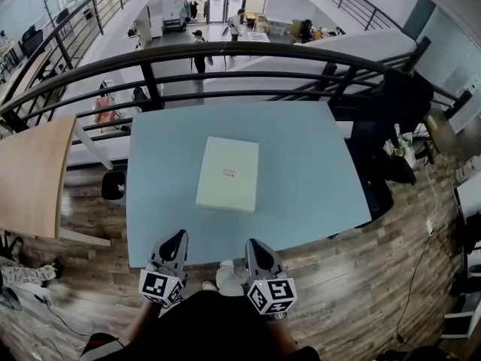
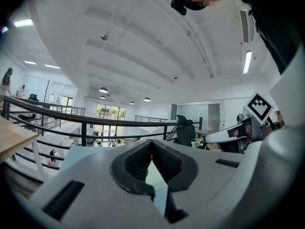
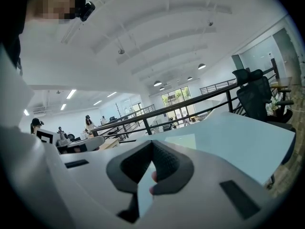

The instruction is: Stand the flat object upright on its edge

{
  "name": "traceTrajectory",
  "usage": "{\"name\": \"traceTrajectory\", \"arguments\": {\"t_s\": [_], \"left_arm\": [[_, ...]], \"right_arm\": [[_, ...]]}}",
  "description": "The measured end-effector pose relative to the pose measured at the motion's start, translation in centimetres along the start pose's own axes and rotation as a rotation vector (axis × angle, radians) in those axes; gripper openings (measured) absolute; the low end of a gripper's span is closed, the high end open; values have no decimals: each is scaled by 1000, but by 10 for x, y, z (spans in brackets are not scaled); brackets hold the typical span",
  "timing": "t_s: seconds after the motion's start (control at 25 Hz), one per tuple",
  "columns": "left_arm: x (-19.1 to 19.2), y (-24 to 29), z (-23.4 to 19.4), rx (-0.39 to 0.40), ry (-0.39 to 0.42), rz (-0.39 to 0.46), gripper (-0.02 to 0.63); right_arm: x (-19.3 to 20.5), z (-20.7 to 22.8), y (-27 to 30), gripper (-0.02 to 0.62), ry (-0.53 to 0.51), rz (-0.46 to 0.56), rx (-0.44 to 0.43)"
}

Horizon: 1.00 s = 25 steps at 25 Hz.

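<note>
- A flat, cream-coloured rectangular cardboard box (image 1: pixel 228 174) is seen lying on its broad face at the middle of the pale blue square table (image 1: pixel 316 171), and a small reddish mark is borne on its top
- The left gripper (image 1: pixel 177 237), white with black ribbed pads, is held over the near edge of the table, towards its left half; the jaws are closed pad against pad, and nothing is gripped
- The right gripper (image 1: pixel 253 244) is held over the same near edge of the table, nearer its middle; its jaws are likewise pressed together and empty
- A black metal railing (image 1: pixel 225 51) is seen along the far side of the table
- A light wooden desk (image 1: pixel 34 171) is set to the left of the table, apart from it
</note>
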<state>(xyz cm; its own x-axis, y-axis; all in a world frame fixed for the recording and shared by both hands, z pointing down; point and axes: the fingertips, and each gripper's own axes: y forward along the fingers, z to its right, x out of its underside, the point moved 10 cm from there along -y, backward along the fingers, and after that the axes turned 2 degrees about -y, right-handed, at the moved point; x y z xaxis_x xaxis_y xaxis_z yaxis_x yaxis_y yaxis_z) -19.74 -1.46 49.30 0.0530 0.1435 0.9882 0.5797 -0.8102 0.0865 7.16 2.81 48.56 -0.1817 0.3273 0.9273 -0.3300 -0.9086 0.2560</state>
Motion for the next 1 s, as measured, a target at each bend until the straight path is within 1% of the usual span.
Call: {"name": "traceTrajectory", "arguments": {"t_s": [0.24, 0.56, 0.76, 0.88, 1.0], "left_arm": [[-1, 35, -6, -29, 20, -16, 3], [17, 60, -10, -50, 24, -40, 3], [50, 79, -27, -79, 30, -120, 3], [66, 93, -35, -94, 61, -165, 3], [81, 101, -40, -105, 52, -210, 3]], "right_arm": [[-12, 33, 26, 6, 5, -11, -14], [-7, 63, 55, 6, -16, -53, -71], [10, 85, 76, 6, 6, -95, -80], [20, 97, 89, 6, 21, -121, -79], [32, 109, 100, 6, 32, -149, -65]]}}
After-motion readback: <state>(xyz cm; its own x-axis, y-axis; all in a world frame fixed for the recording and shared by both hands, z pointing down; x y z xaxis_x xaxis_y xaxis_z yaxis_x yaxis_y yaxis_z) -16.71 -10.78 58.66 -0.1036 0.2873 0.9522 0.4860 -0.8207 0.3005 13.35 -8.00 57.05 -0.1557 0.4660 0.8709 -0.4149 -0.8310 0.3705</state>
